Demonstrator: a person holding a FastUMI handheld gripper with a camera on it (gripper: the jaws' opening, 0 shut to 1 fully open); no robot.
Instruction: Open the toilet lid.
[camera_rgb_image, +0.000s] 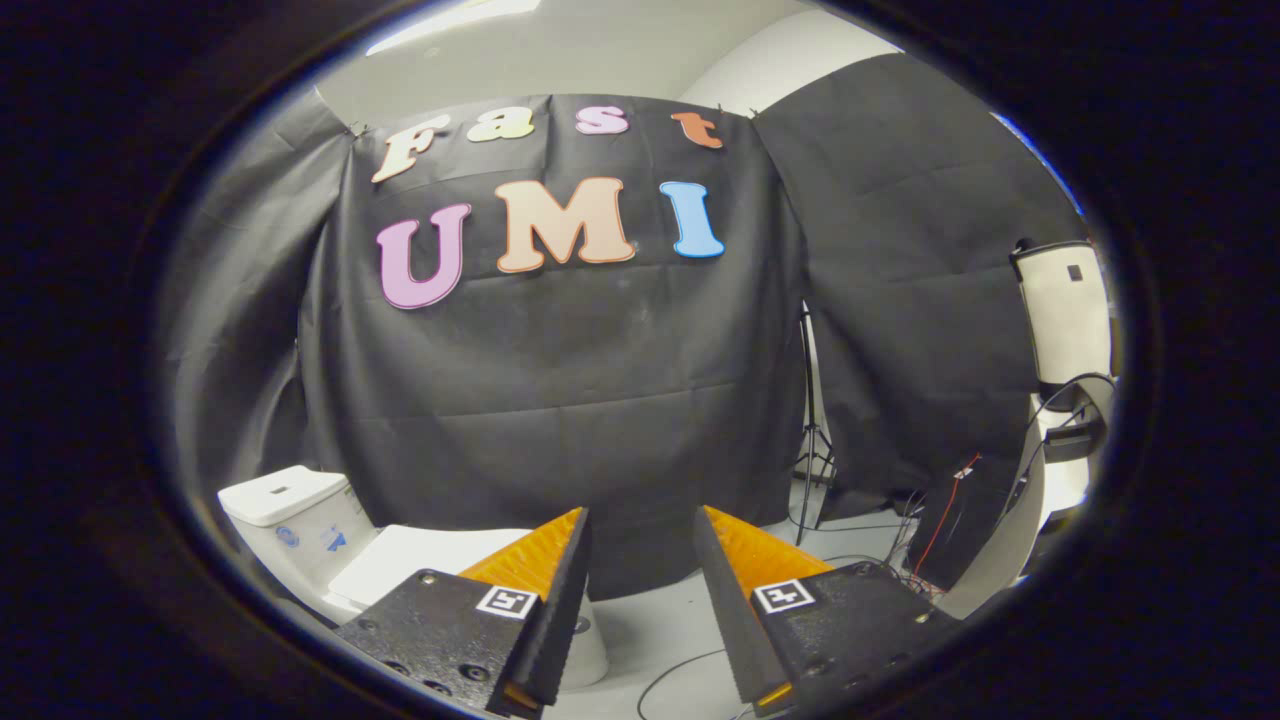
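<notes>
A white toilet (330, 560) is sitting low and to the left of the gripper (640, 530), partly hidden behind the left finger (545, 570). Its tank (290, 520) is standing at the far left, boxy, with a flat top and small blue marks on its front that are too small to make out. The lid (420, 560) is lying down flat, closed over the bowl, showing as a smooth white slab stretching from the tank toward the left finger. The bowl's rounded front (590, 640) is peeking out below and just beside that finger's inner edge.

The gripper is hanging open, its two fingers spread well apart with nothing between them, gripping nothing and touching nothing. Through the gap, the black cloth wall (560, 400) and a strip of pale floor (660, 620) are showing. The toilet is lying off to the left of the gap, not between the fingers.

The cloth wall is hanging right behind the toilet, closing off the back. A second black panel (900, 300) is standing to the right, with a thin light stand (812, 440) in the opening between the two. Farther right, a dark box (950, 540) with loose cables is resting on the floor near the right finger (740, 570), and a pale upright unit (1065, 310) is standing beyond it. A cable (680, 670) is curling across the floor ahead of the fingers. Between toilet and clutter, the floor is lying open.
</notes>
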